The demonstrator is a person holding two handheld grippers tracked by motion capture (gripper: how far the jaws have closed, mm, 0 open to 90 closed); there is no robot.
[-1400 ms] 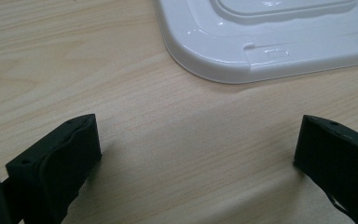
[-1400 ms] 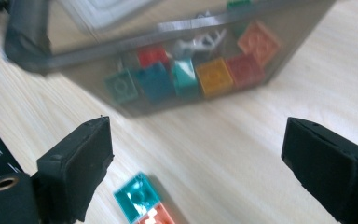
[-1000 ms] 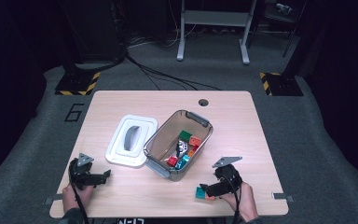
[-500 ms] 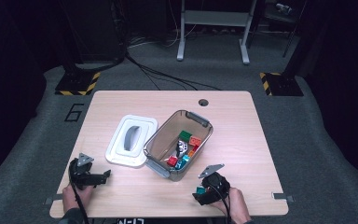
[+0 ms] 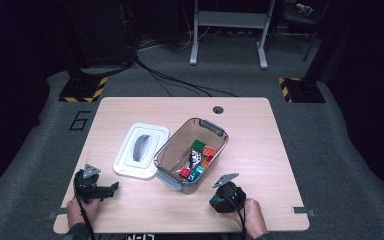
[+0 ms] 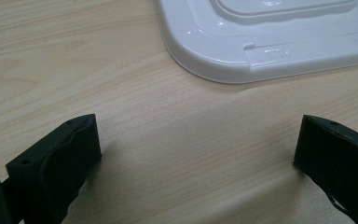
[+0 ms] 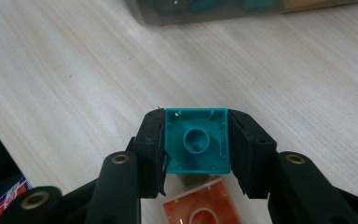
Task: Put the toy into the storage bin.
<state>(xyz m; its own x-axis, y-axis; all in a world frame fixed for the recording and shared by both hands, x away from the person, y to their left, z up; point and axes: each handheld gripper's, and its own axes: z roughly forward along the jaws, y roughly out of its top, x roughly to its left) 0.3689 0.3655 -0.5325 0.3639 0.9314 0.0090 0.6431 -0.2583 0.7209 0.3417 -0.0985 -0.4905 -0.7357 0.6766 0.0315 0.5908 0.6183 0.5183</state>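
Pickup step: my right tool [image 7: 196, 154] has just been closing and now pinches the teal brick [image 7: 196, 142], low and centre on the counter [image 7: 74, 70]. Next, I lift it into the bin [image 5: 192, 152]. My left tool [image 6: 196, 158] gapes empty.

Wooden table [image 5: 260, 130] — white lid [image 5: 141, 150], clear bin [image 5: 170, 155], orange brick [image 7: 200, 210]

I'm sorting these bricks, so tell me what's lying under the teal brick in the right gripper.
An orange brick lies beneath the teal brick, hollow side up. The right gripper clamps the teal one, hiding the orange brick's far edge.
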